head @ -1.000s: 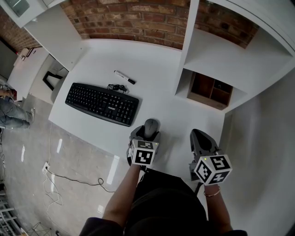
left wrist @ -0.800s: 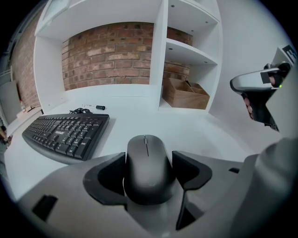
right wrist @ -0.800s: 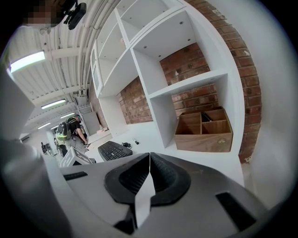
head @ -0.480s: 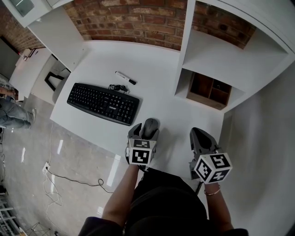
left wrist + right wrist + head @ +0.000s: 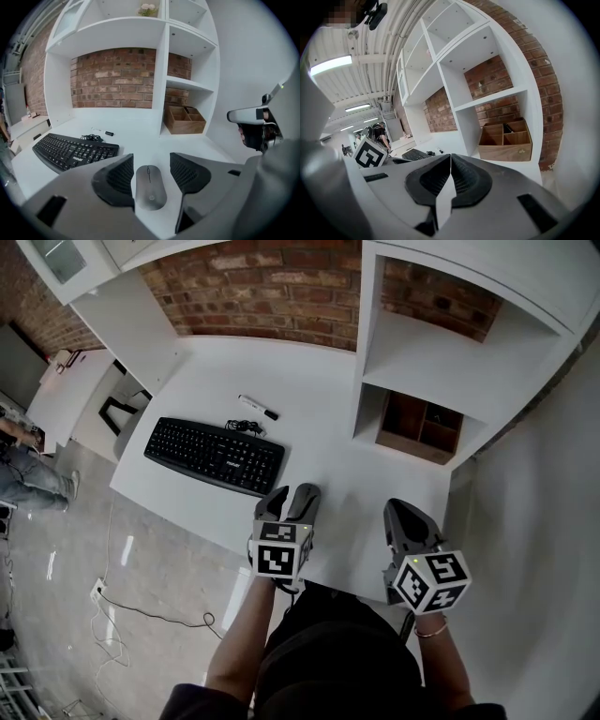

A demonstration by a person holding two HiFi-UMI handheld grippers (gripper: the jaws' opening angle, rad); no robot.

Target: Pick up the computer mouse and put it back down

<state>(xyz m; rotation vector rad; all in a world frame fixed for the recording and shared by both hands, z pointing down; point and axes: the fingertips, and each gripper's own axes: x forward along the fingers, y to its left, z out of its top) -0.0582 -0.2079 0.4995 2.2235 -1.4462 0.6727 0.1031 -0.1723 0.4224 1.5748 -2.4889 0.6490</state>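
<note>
In the left gripper view the grey computer mouse [image 5: 150, 187] lies flat on the white desk [image 5: 323, 395], below and between the left jaws. White desk shows between it and the right pad [image 5: 187, 171], so no pad presses on it. My left gripper [image 5: 151, 165] hangs above it with its jaws closing, and appears near the desk's front edge in the head view [image 5: 290, 496], where it largely hides the mouse. My right gripper [image 5: 399, 514] hovers to the right over the desk corner, its pads [image 5: 461, 180] pressed together on nothing.
A black keyboard [image 5: 214, 454] with a coiled cable lies left of the mouse, and a marker pen [image 5: 256, 407] lies behind it. A wooden organiser box [image 5: 419, 427] sits in the lower shelf cubby at the right. The brick wall and white shelving close off the back.
My left gripper has lifted straight up off the desk, leaving the mouse lying below it, and its jaws have narrowed a little. The right gripper has risen slightly.
</note>
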